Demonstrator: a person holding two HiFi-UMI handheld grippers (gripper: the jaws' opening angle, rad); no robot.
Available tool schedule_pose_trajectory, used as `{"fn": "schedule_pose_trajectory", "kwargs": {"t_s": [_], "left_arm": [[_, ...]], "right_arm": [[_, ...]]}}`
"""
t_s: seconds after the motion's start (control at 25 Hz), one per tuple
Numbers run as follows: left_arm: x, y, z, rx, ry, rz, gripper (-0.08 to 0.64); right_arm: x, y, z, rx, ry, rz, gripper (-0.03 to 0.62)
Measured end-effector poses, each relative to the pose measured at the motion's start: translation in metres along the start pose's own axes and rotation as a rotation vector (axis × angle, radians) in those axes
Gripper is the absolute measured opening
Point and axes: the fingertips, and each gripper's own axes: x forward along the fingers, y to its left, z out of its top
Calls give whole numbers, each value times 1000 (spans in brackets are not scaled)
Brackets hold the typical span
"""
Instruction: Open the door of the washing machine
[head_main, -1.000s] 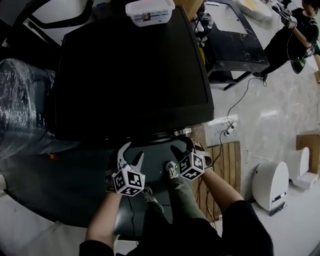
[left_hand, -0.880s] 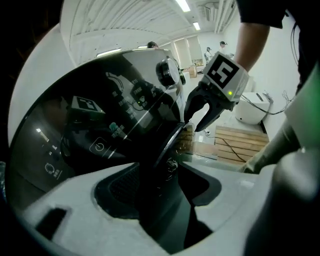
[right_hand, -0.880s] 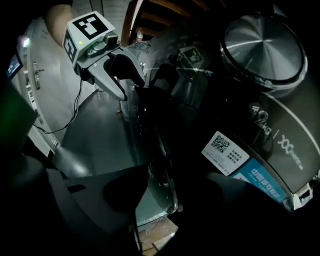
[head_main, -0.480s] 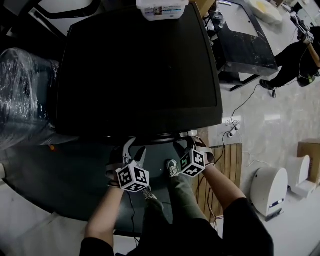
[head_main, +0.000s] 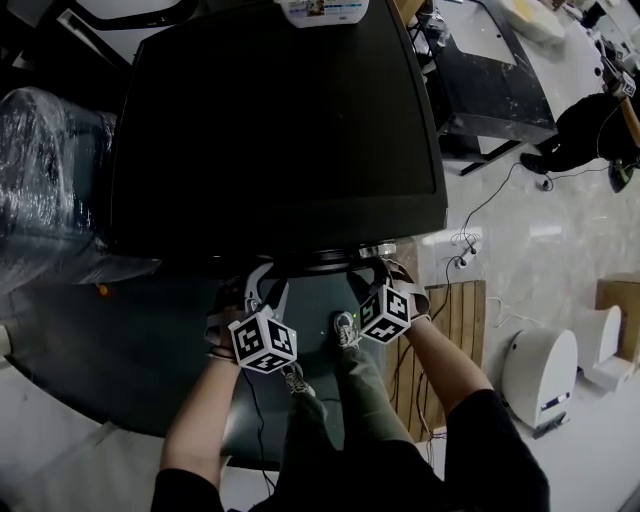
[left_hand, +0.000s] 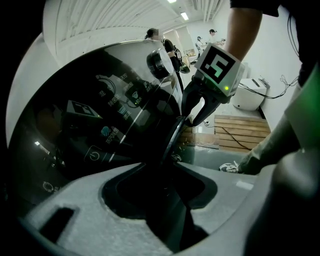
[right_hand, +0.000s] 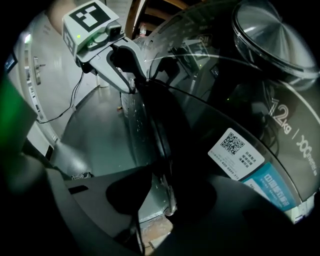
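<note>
Two grippers work at the front edge of the washing machine (head_main: 280, 130), a black box with a flat top, seen from above. The left gripper (head_main: 266, 286) and the right gripper (head_main: 372, 276) sit near each other, side by side, both angled down at the door (right_hand: 225, 105) on the machine's front face, just under that edge.

Left gripper view: the jaws have just been closing. The door's dark rim (left_hand: 172, 145) runs down between them, and they clamp it. The right gripper shows further along the same rim, marker cube uppermost. Left of the rim is a glossy black panel with white icons and a round knob (left_hand: 159, 62).

Right gripper view: these jaws have also just been closing and now pinch the rim. A sliver of floor shows beside it, low down. The door glass curves off to the right and carries a white sticker (right_hand: 236, 148) with a square code, a blue label (right_hand: 270, 187) just below it.

I cannot tell whether the door has come away from its frame.

Surroundings, head view:
- A white tub (head_main: 322, 8) sits at the back edge of the machine's top.
- A plastic-wrapped bundle (head_main: 50, 190) lies against the machine's left side.
- Wooden slats (head_main: 460, 320) lie on the floor by the front right corner.
- A shoe (head_main: 345, 333) is on the dark floor between the two grippers.
- A white cable (head_main: 490, 205) trails over the pale tiles to the right.
</note>
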Motion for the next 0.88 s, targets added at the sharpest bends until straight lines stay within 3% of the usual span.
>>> {"fn": "schedule_pose_trajectory", "kwargs": {"t_s": [0.88], "left_arm": [[-7,-4,2,-66,-2,-33,155]], "right_arm": [[-5,6,-1,89,52,-60,129]]}}
